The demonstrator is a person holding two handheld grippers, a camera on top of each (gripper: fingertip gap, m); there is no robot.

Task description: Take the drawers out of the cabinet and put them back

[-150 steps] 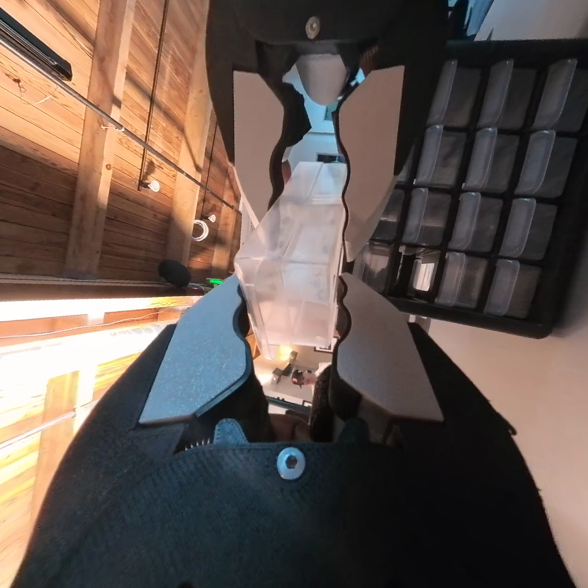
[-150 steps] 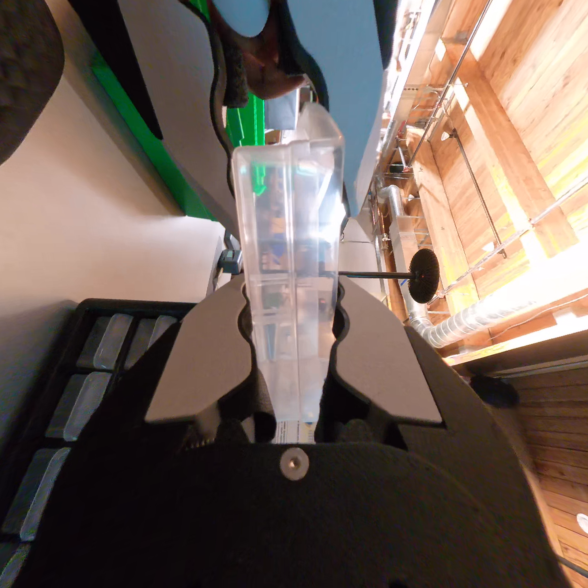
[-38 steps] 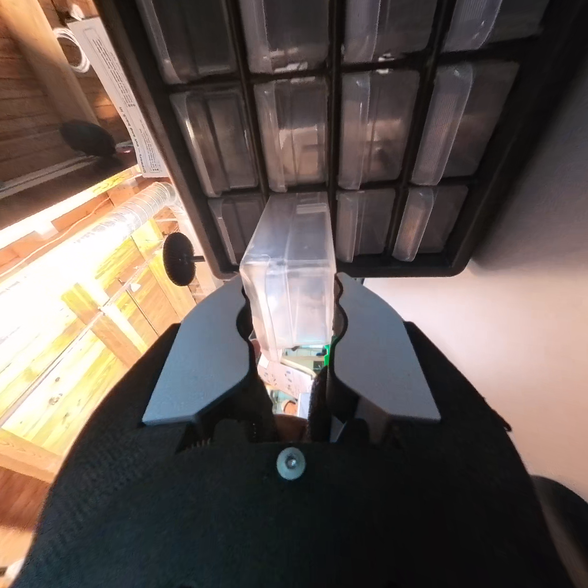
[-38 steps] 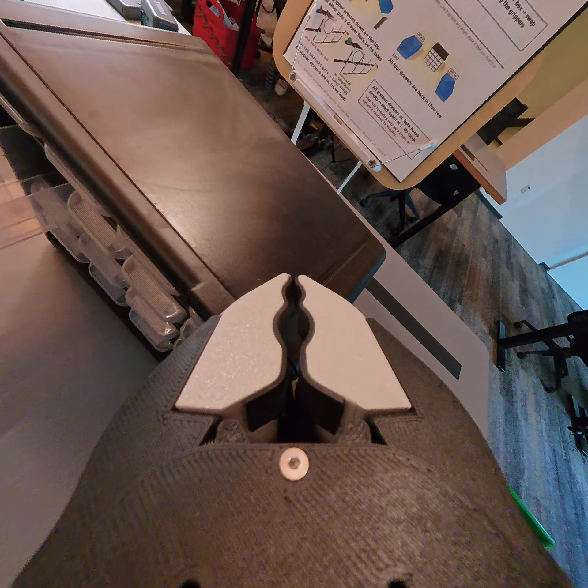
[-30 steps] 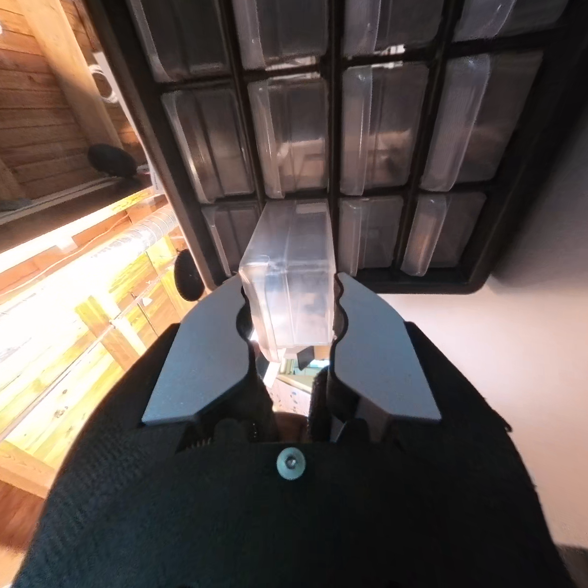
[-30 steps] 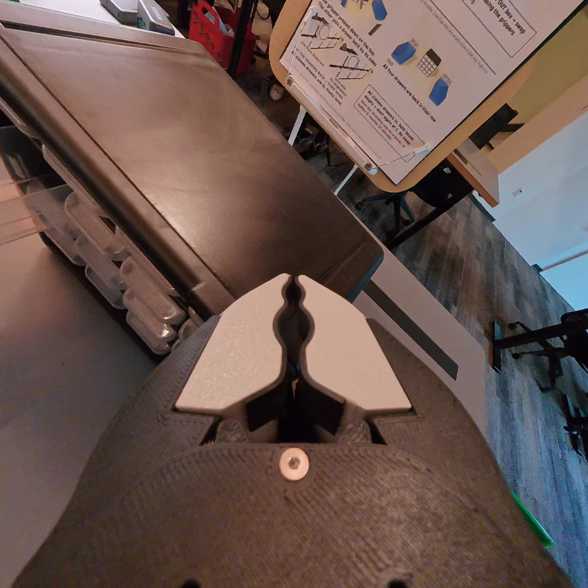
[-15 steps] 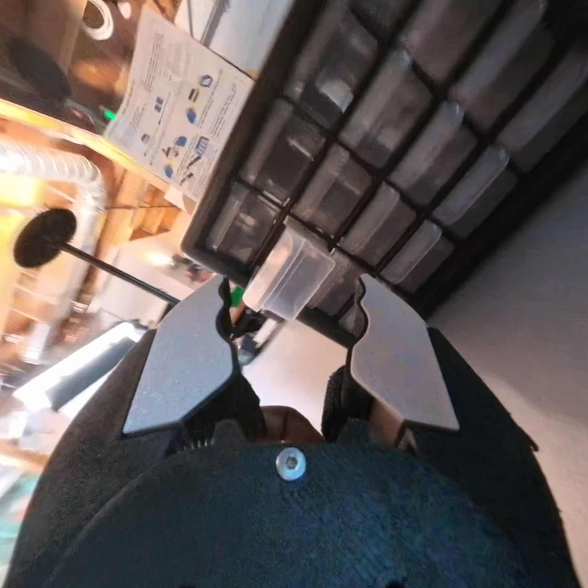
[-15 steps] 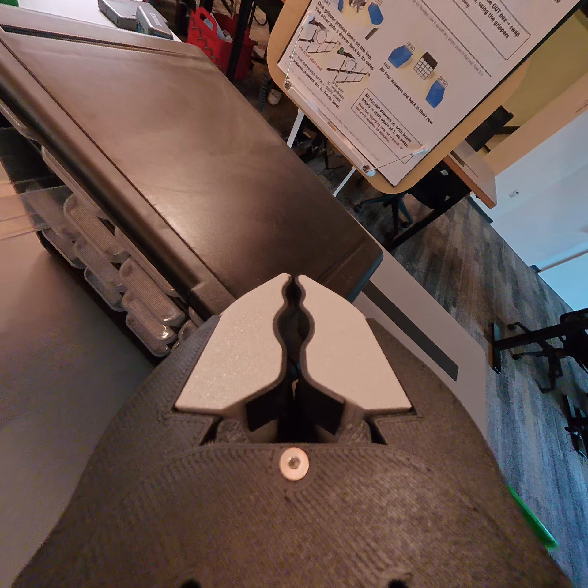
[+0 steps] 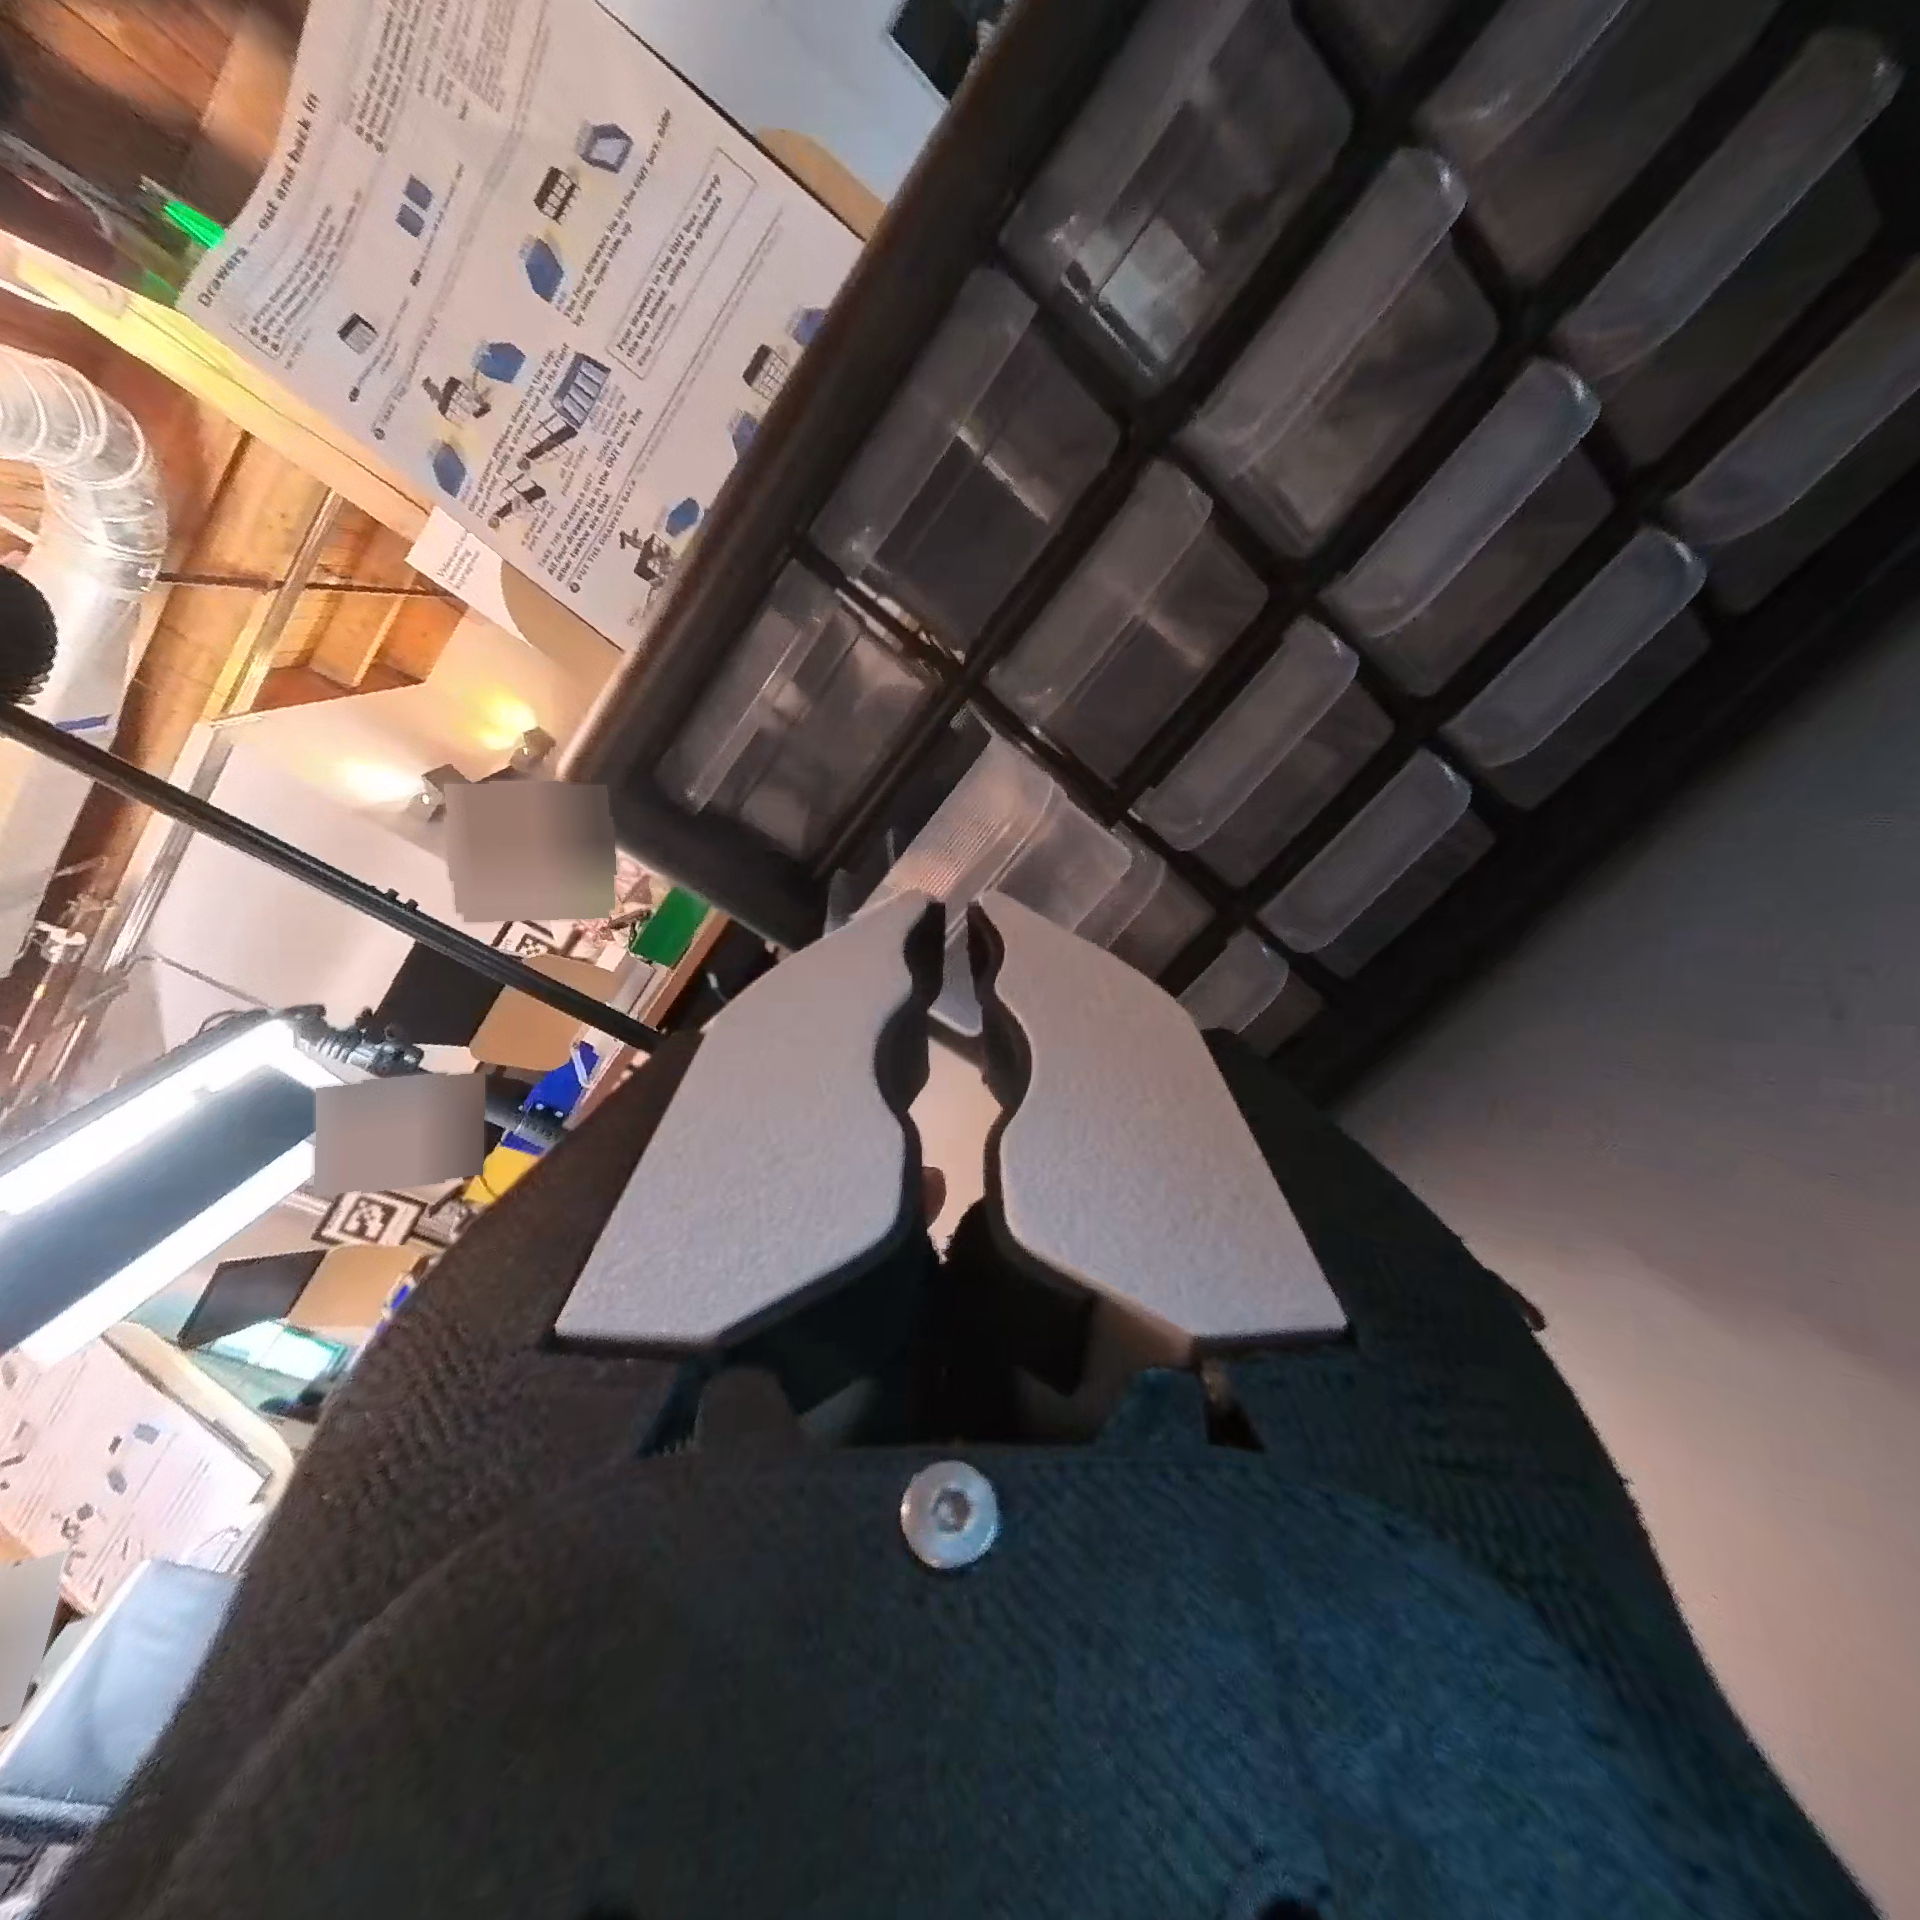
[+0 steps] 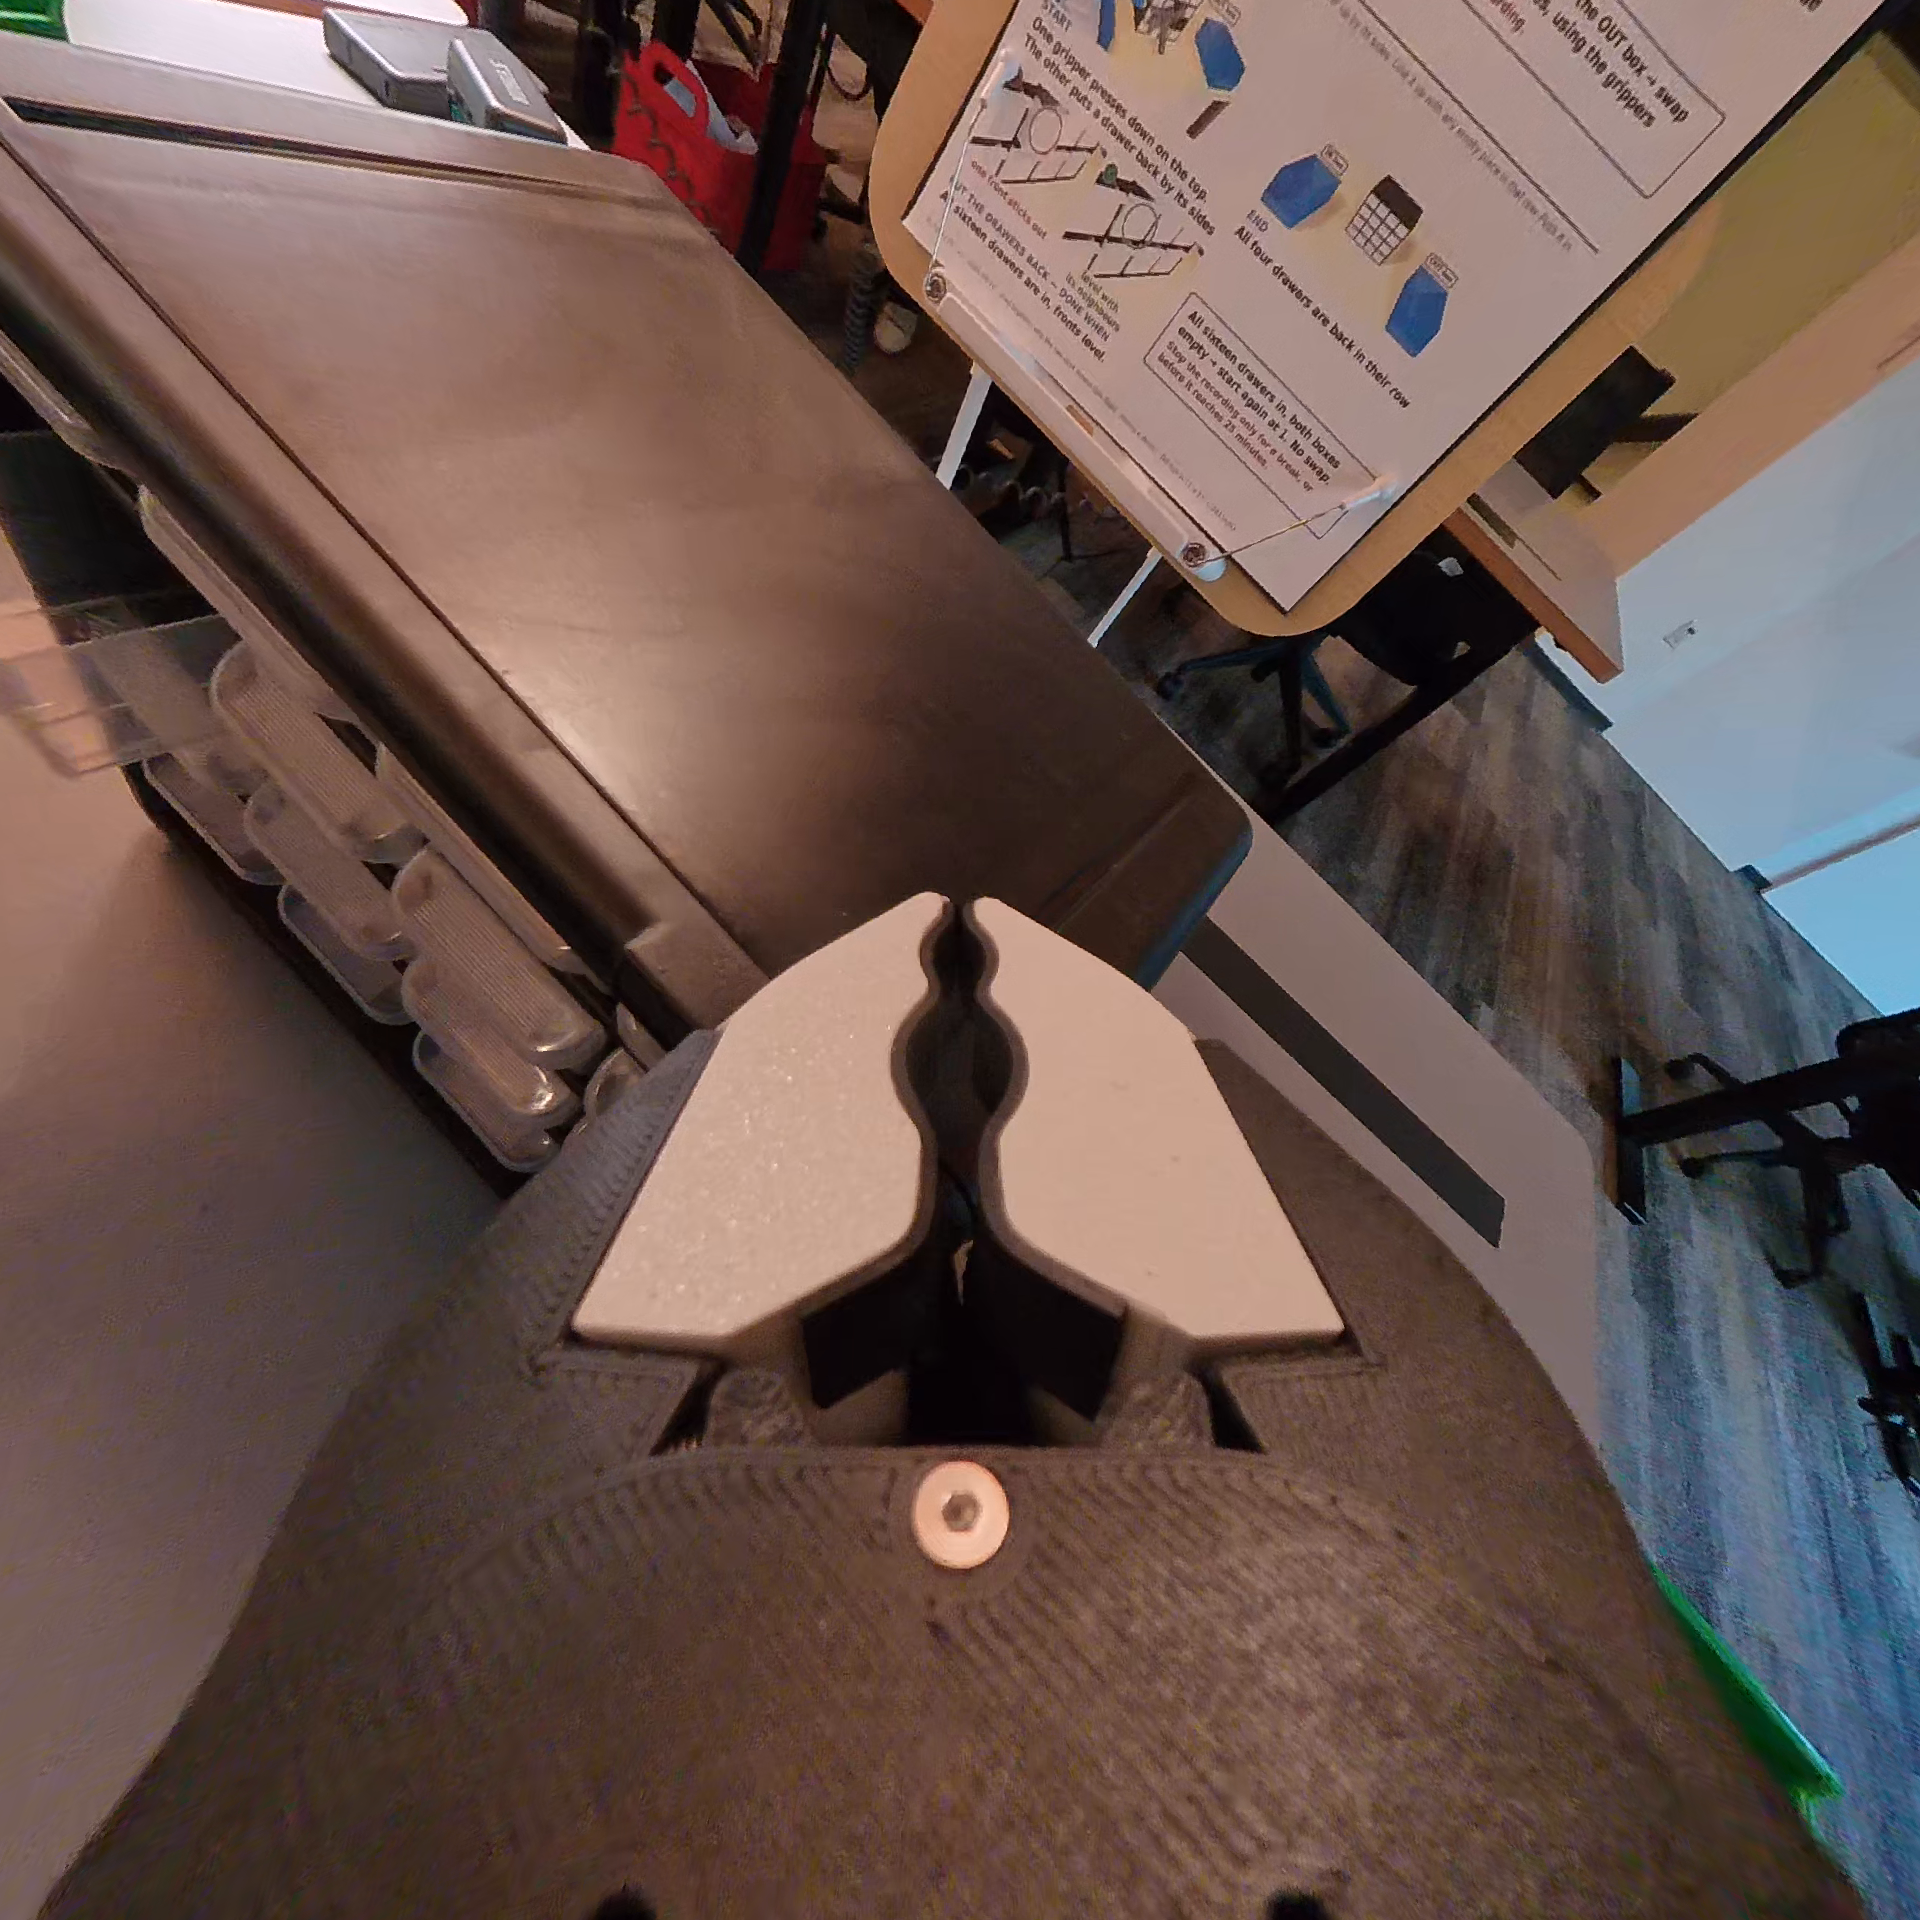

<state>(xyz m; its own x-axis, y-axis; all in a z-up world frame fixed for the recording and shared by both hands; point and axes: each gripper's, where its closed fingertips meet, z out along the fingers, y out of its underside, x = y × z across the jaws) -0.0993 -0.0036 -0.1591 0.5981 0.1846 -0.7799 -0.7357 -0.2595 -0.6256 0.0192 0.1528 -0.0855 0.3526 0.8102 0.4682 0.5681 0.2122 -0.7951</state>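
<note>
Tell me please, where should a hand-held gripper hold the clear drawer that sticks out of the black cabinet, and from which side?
Probably by its two flat side walls, coming straight at the cabinet front. The drawer juts out past its neighbours, so both sides are bare. The left hand-held gripper sits shut just before it and would have to open first.

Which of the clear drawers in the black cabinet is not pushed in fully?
The drawer just ahead of the left gripper tips: it sticks out of the cabinet, while its neighbours sit level with the front.
</note>
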